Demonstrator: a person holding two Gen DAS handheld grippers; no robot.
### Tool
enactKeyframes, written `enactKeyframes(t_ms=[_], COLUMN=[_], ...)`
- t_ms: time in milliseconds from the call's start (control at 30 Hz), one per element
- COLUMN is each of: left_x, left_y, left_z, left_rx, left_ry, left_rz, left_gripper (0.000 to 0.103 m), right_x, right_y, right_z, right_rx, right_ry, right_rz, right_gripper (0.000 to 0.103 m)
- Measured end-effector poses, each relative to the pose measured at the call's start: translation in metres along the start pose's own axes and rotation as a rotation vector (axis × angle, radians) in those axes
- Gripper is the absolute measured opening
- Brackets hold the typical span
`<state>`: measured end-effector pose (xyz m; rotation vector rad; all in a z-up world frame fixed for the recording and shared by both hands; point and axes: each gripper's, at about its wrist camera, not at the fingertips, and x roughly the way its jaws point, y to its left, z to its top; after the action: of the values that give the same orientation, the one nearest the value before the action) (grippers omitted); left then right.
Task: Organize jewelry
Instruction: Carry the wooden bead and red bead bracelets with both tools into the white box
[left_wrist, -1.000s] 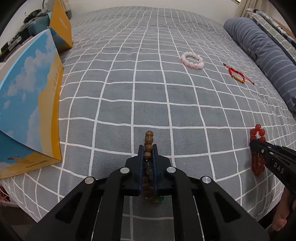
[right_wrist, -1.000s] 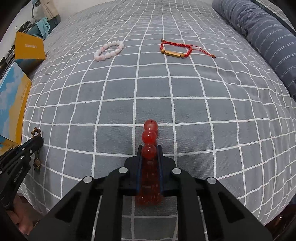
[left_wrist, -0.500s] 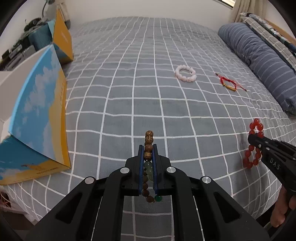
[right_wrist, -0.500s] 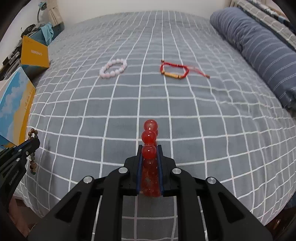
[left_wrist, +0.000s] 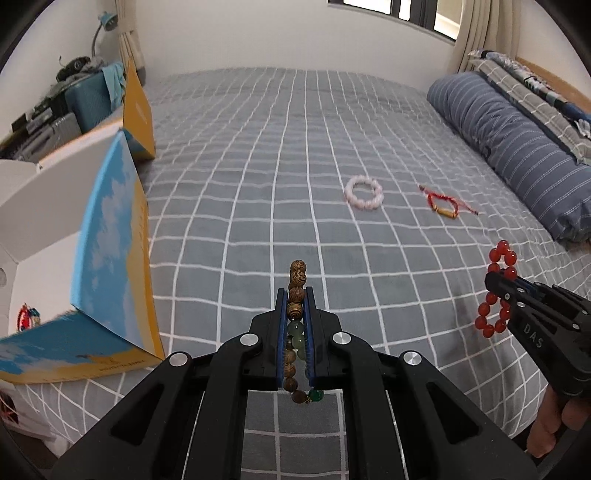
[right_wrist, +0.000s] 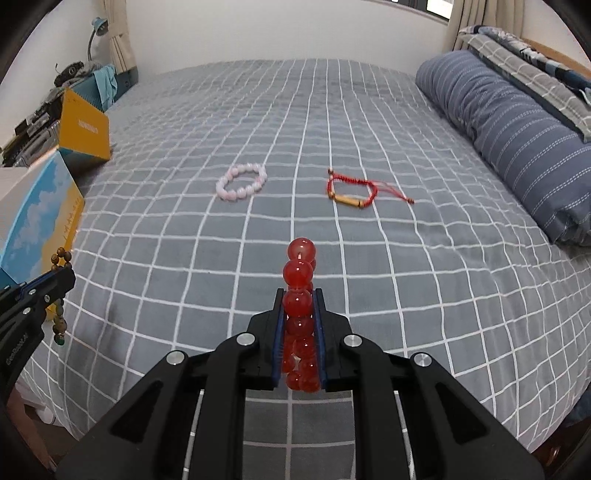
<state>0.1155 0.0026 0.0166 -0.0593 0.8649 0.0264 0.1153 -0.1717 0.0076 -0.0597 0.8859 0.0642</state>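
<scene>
The middle of the bed (left_wrist: 280, 155) lies open, a broad stretch of checked cover with nothing standing on it. Far to the right of centre, two low things lie flat and apart from each other: a pink bracelet (right_wrist: 242, 182) and a red cord bracelet (right_wrist: 351, 190); a claw could pass over or between them. The left edge is blocked by an open box (left_wrist: 107, 258) with upright flaps, and a yellow box (right_wrist: 85, 130) stands beyond it. Along the right edge runs a long striped pillow (right_wrist: 517, 136). Both claws are full, wooden beads (left_wrist: 296, 291) in the left claw (left_wrist: 295, 295) and red beads (right_wrist: 299, 273) in the right claw (right_wrist: 298, 295).
</scene>
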Motion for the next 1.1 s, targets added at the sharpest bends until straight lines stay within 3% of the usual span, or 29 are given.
enactKeyframes(t_ms=[300, 1100], left_x=[-0.018, -0.026], left_y=[-0.006, 0.017], left_z=[0.006, 0.037], left_rx=[0.043, 0.03], left_ry=[-0.092, -0.152], left_rz=[0.012, 0.054], left_gripper=[0.008, 0.008], right_x=[-0.014, -0.013], right_y=[0.015, 0.052], right_z=[0.011, 0.053], right_rx=[-0.017, -0.016], right_ry=[-0.056, -0.109], right_rz=[0.007, 0.044], right_gripper=[0.013, 0.013])
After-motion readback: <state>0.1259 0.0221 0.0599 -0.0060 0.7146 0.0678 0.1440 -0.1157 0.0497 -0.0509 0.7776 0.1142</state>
